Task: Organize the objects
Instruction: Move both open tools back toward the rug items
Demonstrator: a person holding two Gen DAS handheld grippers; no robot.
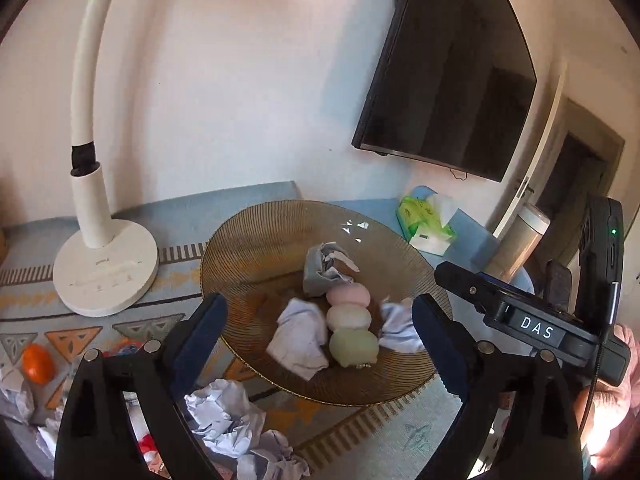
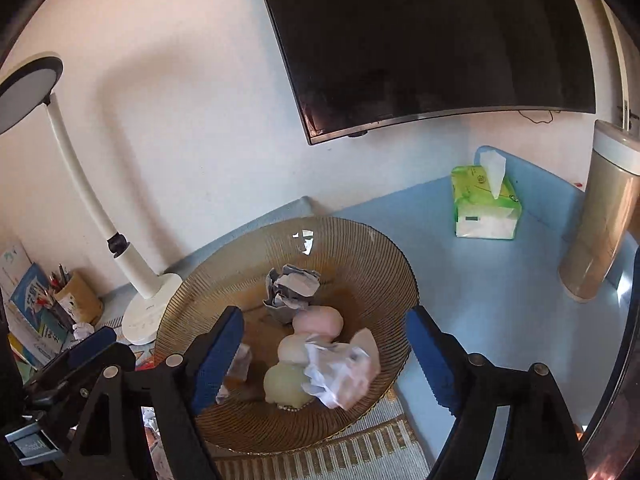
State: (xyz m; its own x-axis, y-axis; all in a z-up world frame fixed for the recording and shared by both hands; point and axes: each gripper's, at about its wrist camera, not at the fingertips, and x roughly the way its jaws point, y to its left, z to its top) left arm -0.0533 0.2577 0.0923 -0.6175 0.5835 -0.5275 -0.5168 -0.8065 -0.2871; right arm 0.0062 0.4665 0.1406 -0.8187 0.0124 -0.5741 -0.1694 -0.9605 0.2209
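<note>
From the left wrist we see our left gripper point(image 1: 320, 320) with its jaws spread wide and nothing between the pads, hanging above the near rim of a ribbed amber bowl point(image 1: 256, 240). In the bowl lie a grey paper wad point(image 1: 326, 268) at the back, a toy point(image 1: 352, 326) of pink, cream and green balls in a row, a white wad point(image 1: 298, 338) touching its left side, and another wad point(image 1: 400, 326) to its right. More crumpled paper point(image 1: 228, 408) lies on the patterned mat point(image 1: 132, 332) just before the bowl, an orange ball point(image 1: 38, 362) sits far left, and a white lamp point(image 1: 106, 280) stands beside the bowl. The right gripper's body point(image 1: 536, 330) shows at the right edge. From the right wrist, our right gripper point(image 2: 326, 352) is likewise wide and empty over the same bowl point(image 2: 360, 248); a white wad point(image 2: 340, 372) lies against the toy point(image 2: 312, 344), the grey wad point(image 2: 292, 290) behind. A tissue pack point(image 2: 484, 204) and a beige canister point(image 2: 600, 216) stand well apart on the blue mat point(image 2: 480, 300).
</note>
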